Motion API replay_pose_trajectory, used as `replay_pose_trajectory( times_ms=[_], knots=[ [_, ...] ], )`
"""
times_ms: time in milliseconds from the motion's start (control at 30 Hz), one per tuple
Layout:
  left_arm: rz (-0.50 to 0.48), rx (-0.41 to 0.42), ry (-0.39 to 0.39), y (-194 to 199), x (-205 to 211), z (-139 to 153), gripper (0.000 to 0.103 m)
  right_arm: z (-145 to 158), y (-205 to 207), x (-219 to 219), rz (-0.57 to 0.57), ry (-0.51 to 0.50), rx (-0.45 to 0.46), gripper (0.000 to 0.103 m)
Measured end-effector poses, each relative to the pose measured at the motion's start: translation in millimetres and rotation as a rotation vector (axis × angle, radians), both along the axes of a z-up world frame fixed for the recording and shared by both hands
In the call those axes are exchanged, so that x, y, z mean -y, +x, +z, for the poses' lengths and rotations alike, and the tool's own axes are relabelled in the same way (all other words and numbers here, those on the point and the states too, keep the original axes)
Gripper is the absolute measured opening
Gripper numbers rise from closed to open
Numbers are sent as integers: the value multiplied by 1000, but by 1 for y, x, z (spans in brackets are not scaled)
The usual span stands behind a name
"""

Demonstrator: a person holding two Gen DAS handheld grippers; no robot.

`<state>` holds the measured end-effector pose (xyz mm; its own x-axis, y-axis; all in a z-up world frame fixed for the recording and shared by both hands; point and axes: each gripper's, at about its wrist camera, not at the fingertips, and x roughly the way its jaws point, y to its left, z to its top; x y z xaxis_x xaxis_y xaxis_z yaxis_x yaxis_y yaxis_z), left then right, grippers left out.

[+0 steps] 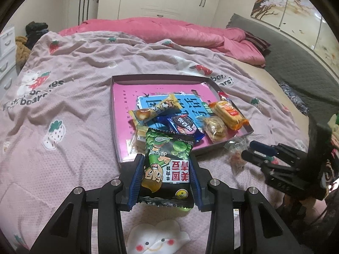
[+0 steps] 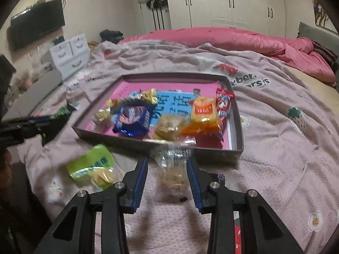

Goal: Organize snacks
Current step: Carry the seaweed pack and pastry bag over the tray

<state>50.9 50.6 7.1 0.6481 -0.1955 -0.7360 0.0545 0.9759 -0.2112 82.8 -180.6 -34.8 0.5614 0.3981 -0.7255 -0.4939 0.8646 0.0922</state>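
My left gripper [image 1: 167,158] is shut on a black and green pea snack packet [image 1: 167,173], held just in front of the near edge of the box tray [image 1: 156,76]. The pink-floored tray holds several snacks, among them a blue cookie pack [image 1: 183,127] and an orange cracker pack [image 1: 229,112]. My right gripper [image 2: 167,162] is open, its blue pads either side of a clear biscuit packet [image 2: 171,173] lying on the bed by the tray's near wall [image 2: 135,142]. A lime-green packet [image 2: 93,165] lies left of it. The left wrist view shows the right gripper [image 1: 251,150] at the right.
The tray sits on a rumpled pink strawberry-print bedspread [image 1: 74,105]. A pink duvet [image 1: 169,31] is bunched at the far side, with a grey headboard [image 1: 296,63] to the right. White drawers [image 2: 70,53] and a wall TV [image 2: 36,25] stand beyond the bed's left edge.
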Motion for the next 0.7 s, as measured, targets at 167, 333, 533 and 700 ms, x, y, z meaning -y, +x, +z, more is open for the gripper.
replay_pose_trajectory(
  times_ms=[167,333,533,700],
  knots=[
    [-8,-5,-1,1,3,-2,42,-18,5,-12,23,-94,-1,42],
    [-6,-9,-6,3,2,-3,42,-21,4,-15,33,-122,15,37],
    [6,3,-15,6,0,1,42,1,-1,-8,29,-12,34,36],
    [12,24,-6,9,2,6,42,23,-3,-9,29,44,73,36]
  ],
)
